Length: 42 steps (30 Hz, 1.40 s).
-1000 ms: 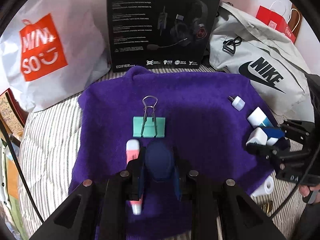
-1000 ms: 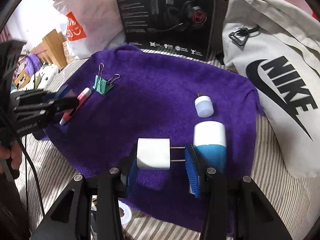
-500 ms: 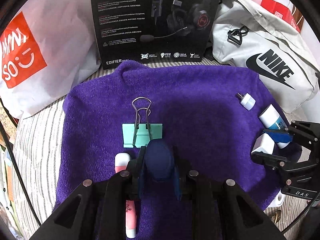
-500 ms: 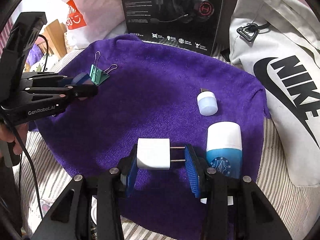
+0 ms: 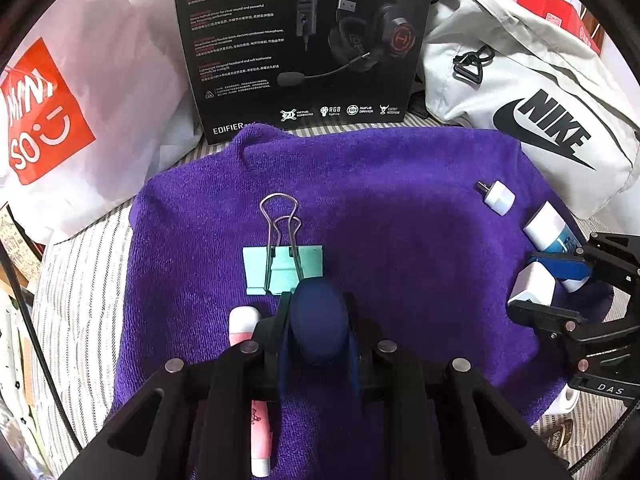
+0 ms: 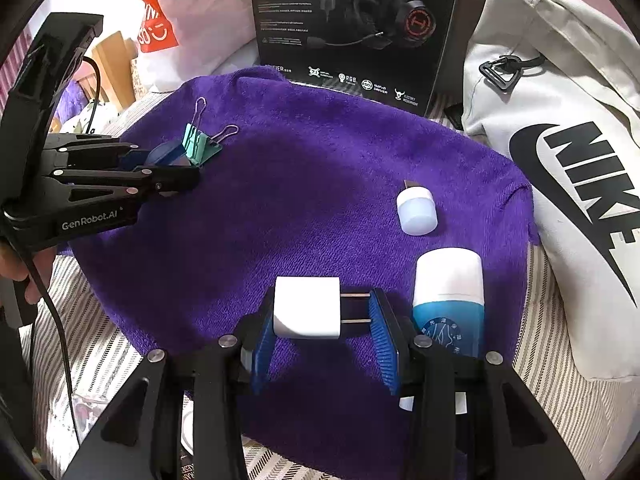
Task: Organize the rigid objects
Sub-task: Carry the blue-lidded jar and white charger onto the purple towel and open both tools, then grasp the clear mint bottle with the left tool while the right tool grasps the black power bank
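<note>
My left gripper (image 5: 318, 302) is shut on a dark blue oval object (image 5: 320, 328), held just short of a teal binder clip (image 5: 282, 268) on the purple towel (image 5: 400, 220). A pink and white tube (image 5: 244, 320) lies partly under its left finger. The right wrist view shows that gripper (image 6: 176, 174) at the left, next to the clip (image 6: 198, 146). My right gripper (image 6: 322, 310) is shut on a white plug charger (image 6: 306, 306), whose prongs touch the right pad. A blue and white bottle (image 6: 448, 292) and a small white adapter (image 6: 416, 212) lie right of it.
A black headset box (image 5: 304, 40) stands behind the towel, between a white Miniso bag (image 5: 80, 112) and a grey Nike bag (image 5: 520, 112). Striped bedding (image 5: 80, 300) surrounds the towel. A white roll (image 5: 568, 400) sits off the towel's right corner.
My left gripper has moved forward over the pink tube, up to the binder clip, still holding the blue object. The right gripper has stayed in place with the charger.
</note>
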Tool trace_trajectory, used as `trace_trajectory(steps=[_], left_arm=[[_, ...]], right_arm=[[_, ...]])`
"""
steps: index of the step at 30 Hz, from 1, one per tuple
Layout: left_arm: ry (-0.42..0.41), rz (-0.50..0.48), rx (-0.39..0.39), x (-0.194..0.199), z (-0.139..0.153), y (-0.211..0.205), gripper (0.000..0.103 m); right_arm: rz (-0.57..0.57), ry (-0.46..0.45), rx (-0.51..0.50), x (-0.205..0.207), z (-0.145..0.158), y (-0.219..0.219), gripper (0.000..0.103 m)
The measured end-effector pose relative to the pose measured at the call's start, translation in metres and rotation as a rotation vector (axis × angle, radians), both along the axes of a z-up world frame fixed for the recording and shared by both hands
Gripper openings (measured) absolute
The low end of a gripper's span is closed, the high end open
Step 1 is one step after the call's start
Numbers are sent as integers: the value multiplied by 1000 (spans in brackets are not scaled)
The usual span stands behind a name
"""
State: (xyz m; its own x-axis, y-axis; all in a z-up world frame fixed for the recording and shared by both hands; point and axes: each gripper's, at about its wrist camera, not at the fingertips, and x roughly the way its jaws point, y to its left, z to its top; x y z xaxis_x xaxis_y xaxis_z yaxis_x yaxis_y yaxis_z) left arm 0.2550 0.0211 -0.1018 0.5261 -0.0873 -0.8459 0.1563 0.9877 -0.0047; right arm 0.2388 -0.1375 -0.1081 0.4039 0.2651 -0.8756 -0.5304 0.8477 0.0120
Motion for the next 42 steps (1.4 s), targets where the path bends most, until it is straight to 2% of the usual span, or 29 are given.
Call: trace_trajectory(steps=[2,5,7,9,13,17,23,27,29,33,40,42], left_arm=[[-1,-1,1,-2,0,0,24],[3,-7,9,-8,1,1,34],[10,-9,10,-11,0,0,52],[11,-4,21,-15,-1,0,57],[28,-8,10,-20,0,0,60],[24,-8,20,-29,5,-4,63],[-16,-2,23,-51,26,-6,72],[-46,-12,31,-72,40,-9,77],[-58,-11,26,-85,45,-9,79],[-52,-18,-3,-106,46,-13,79],[-14,-30,-31,-139,35,-23,79],[3,-33,-37,-148,31,-27,80]], right_arm=[[-1,-5,-1,-1,0,0,44],[-2,-7,0,-2,-1,0,44],[-3,1,-1,-3,0,-1,46],[-5,10,8,-5,1,-2,50],[-13,10,25,-12,9,-8,54],[-35,-17,29,-22,21,-15,66],[-85,-51,45,-38,39,-30,74],[-132,-73,71,-56,54,-44,75],[-162,-87,80,-66,60,-52,81],[-221,-95,84,-89,66,-68,86],[-288,-81,57,-119,60,-82,89],[-309,-73,51,-127,57,-88,94]])
